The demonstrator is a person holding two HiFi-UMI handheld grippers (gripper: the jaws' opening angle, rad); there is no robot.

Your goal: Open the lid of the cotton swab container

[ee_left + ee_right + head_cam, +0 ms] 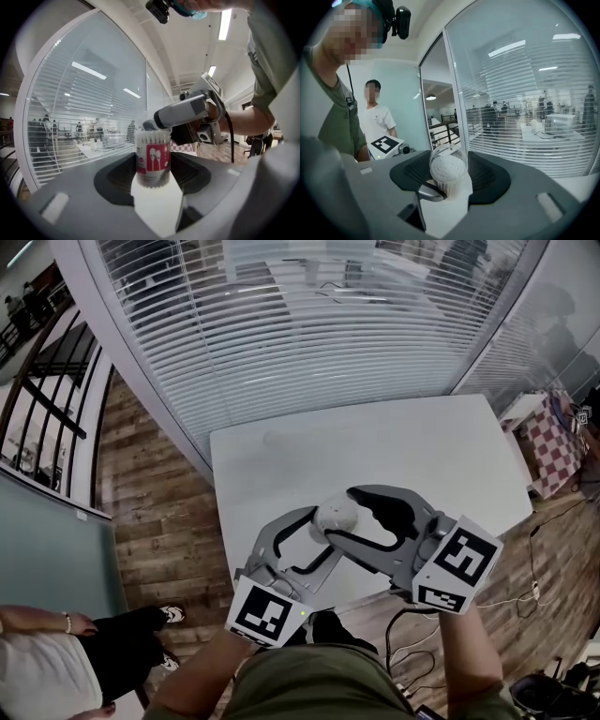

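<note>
Over the near bit of the white table point(375, 446), the cotton swab container point(153, 159) is held up, squeezed round its body by the left gripper point(328, 532), its clear lid point(449, 161) clamped by the right gripper point(340, 515). Blinds point(328, 324) are seen further back.

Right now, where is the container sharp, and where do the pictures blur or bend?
Left gripper view: container sharp, near jaws blurred, window frame bowed. Right gripper view: container sharp, corners black. Head view: container pale, little detail.
</note>
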